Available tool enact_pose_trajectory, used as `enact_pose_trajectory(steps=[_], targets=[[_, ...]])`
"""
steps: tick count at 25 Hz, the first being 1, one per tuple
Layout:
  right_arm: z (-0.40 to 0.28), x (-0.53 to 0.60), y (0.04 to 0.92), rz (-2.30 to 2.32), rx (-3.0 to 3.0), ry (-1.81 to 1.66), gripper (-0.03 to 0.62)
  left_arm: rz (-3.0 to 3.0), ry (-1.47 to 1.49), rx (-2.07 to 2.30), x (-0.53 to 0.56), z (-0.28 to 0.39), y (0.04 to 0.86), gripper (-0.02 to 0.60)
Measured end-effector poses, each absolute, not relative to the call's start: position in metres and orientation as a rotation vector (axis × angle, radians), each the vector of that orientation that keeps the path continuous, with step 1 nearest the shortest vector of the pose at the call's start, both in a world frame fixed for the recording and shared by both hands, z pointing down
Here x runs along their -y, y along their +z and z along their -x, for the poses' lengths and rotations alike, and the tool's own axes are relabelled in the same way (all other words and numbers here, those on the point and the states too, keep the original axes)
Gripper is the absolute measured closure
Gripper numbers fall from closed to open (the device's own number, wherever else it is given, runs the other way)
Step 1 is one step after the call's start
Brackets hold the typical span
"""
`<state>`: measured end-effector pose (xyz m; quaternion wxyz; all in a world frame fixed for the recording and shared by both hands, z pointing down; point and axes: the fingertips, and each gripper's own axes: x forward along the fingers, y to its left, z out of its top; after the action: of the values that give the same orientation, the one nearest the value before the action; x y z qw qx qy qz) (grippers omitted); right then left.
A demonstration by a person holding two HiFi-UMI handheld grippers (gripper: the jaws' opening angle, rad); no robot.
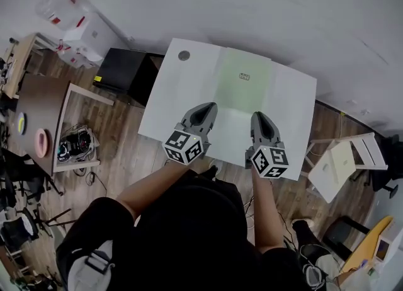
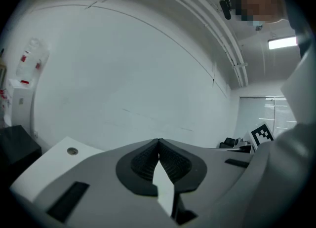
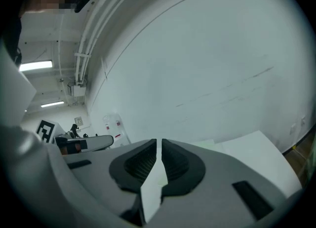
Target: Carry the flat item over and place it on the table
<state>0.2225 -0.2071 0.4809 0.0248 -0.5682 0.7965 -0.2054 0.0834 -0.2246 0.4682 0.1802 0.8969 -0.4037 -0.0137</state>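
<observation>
The flat item (image 1: 242,91) is a thin pale-green and white sheet with a small label. In the head view it is spread out above the white table (image 1: 167,104). My left gripper (image 1: 203,112) is shut on its near left edge and my right gripper (image 1: 261,119) on its near right edge. In the left gripper view the sheet (image 2: 163,187) shows edge-on, pinched between the ribbed pads of the left gripper (image 2: 158,145). The right gripper view shows the same sheet (image 3: 152,190) clamped in the right gripper (image 3: 159,145). Both grippers point roughly level toward the white wall.
A round grommet (image 1: 183,55) sits near the table's far left corner. A black cabinet (image 1: 123,72) stands left of the table, with a wooden frame holding cables (image 1: 75,142) nearer me. A pale folding chair (image 1: 343,160) stands at the right.
</observation>
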Motion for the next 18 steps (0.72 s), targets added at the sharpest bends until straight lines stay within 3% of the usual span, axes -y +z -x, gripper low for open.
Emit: enact_pose_trajectory(steps=[18], targets=[[-0.15,0.143,0.436,1.945,-2.54,-0.152,0.551,-2.645,-0.052,1.202,0.164,-0.061,0.442,0.568]])
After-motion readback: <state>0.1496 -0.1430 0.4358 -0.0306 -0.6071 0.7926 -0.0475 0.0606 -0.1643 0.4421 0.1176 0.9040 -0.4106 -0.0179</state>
